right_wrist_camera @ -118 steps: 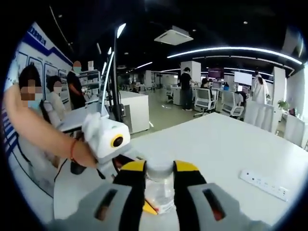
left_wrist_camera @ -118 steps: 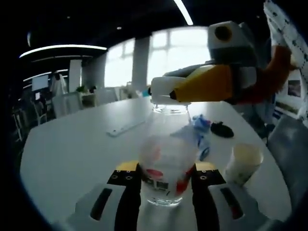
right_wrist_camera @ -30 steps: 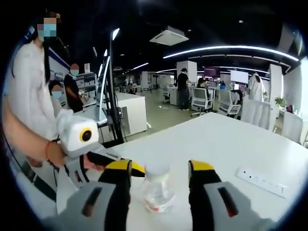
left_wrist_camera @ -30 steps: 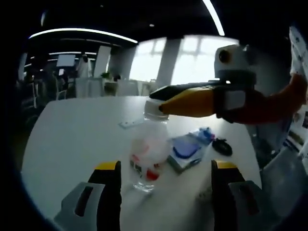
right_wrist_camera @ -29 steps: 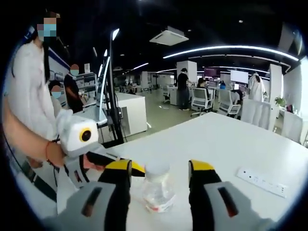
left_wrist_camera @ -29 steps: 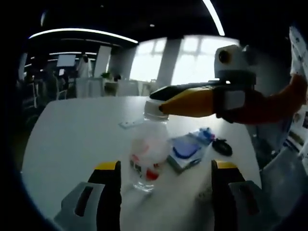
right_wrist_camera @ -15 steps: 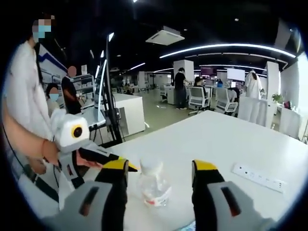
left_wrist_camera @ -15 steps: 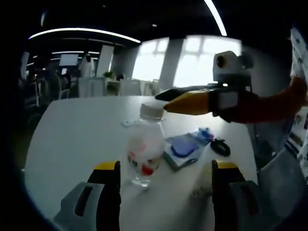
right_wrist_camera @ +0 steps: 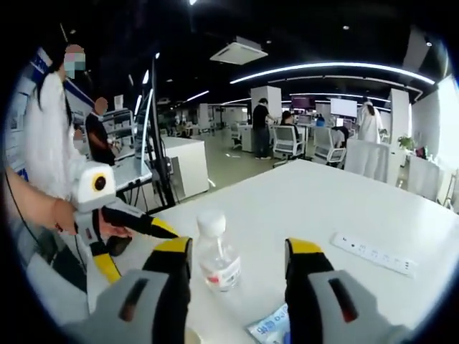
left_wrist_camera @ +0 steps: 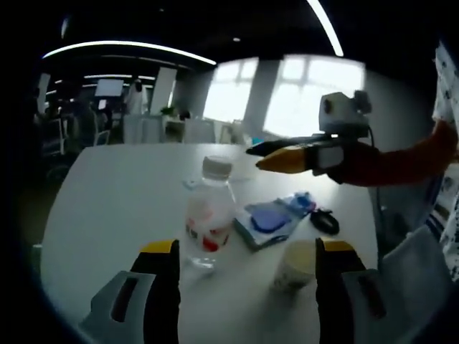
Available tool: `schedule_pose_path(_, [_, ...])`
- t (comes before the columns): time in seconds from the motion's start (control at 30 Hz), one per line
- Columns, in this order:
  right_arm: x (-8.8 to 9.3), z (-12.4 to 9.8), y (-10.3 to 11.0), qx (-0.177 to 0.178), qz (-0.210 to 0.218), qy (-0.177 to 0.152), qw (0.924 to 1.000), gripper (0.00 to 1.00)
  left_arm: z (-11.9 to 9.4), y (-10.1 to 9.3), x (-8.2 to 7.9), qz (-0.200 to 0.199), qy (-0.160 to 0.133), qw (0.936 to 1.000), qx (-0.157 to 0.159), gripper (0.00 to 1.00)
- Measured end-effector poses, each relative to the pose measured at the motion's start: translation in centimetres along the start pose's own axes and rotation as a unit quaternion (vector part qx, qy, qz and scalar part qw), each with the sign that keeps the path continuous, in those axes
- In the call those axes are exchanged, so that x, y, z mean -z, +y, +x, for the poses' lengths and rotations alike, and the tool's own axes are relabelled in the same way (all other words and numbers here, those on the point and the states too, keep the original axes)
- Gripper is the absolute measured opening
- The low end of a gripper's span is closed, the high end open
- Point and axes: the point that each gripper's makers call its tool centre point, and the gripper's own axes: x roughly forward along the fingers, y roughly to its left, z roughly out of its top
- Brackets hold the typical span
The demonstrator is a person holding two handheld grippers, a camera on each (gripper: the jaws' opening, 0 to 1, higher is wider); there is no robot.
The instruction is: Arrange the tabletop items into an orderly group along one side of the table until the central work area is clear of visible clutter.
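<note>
1. Bottle (left_wrist_camera: 209, 222) stands upright on the white table (left_wrist_camera: 115, 193), capped, free of both grippers.
2. Left gripper (left_wrist_camera: 244, 287): jaws wide apart, holding nothing; bottle just ahead between them, nearer the left jaw.
3. Right gripper (right_wrist_camera: 237, 276): jaws spread, empty; bottle (right_wrist_camera: 217, 261) sits ahead in the gap.
4. Blue packet (left_wrist_camera: 269, 218) lies right of the bottle; paper cup (left_wrist_camera: 295, 264) near the right jaw; small black item (left_wrist_camera: 325, 221) beyond.
5. Power strip (right_wrist_camera: 373, 254) lies well apart.

A capped water bottle (right_wrist_camera: 216, 259) stands upright — free between the right gripper's (right_wrist_camera: 239, 259) spread fingers (right_wrist_camera: 170, 259).
</note>
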Motion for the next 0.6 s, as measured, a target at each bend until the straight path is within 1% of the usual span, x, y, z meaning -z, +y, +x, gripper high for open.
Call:
schedule_pose_path(0.2, [1.3,-1.1,0.0,0.001,-0.001,0.015,0.9999,0.50,-0.9,-0.8,-0.1,-0.003,-0.004,1.0000,-0.006,0.75])
schedule_pose_path(0.37, [3.3,-2.0,0.4,-0.008,-0.005,0.043,0.9990,0.50,-1.5,-1.5,0.1,-0.006,-0.001,1.0000,-0.007,0.75])
schedule_pose_path(0.47, [4.7,-2.7,0.6,-0.012,-0.007,0.065,0.9978,0.50,-1.7,-1.8,0.3,-0.002,0.003,1.0000,-0.008,0.76])
schedule_pose_path(0.53, [5.2,-3.1,0.8,-0.016,-0.004,0.068,0.9975,0.49,-2.0,-2.1,0.4,-0.002,0.006,1.0000,-0.007,0.77])
schedule_pose_path(0.6, [6.1,-3.4,1.1,-0.023,-0.007,0.084,0.9962,0.49,-2.3,-2.3,0.4,-0.003,0.006,0.9999,-0.008,0.77])
